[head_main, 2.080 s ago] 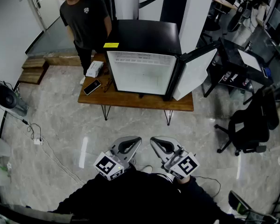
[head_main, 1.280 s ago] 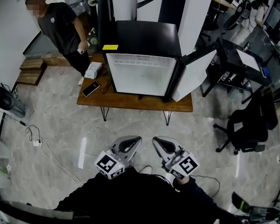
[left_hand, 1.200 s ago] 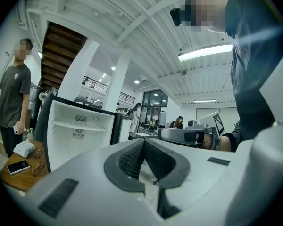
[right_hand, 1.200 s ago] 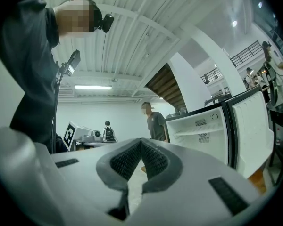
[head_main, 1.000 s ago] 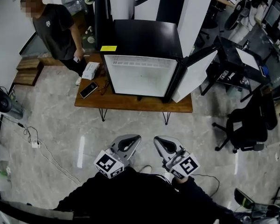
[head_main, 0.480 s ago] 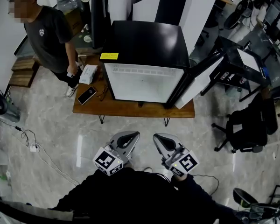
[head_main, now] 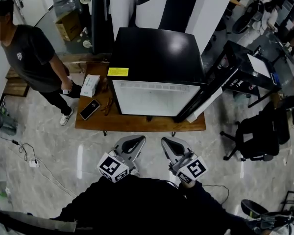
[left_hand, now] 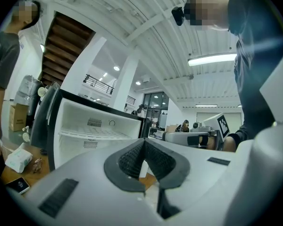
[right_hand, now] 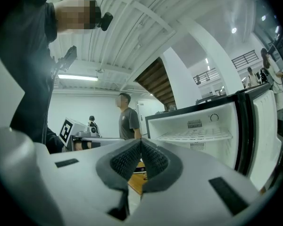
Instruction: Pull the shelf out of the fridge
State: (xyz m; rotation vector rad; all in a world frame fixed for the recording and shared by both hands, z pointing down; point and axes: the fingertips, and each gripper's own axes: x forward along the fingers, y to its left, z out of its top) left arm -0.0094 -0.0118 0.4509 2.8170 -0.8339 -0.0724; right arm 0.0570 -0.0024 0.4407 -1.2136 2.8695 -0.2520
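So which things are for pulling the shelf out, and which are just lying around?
For the job: fridge, shelf, open door, left tool, right tool.
Just lying about: phone, white packet, cardboard box, office chair.

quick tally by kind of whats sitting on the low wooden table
fridge, door open: 1
white pack: 1
phone: 1
small dark item beside the phone, too small to identify: 1
total on the table: 4
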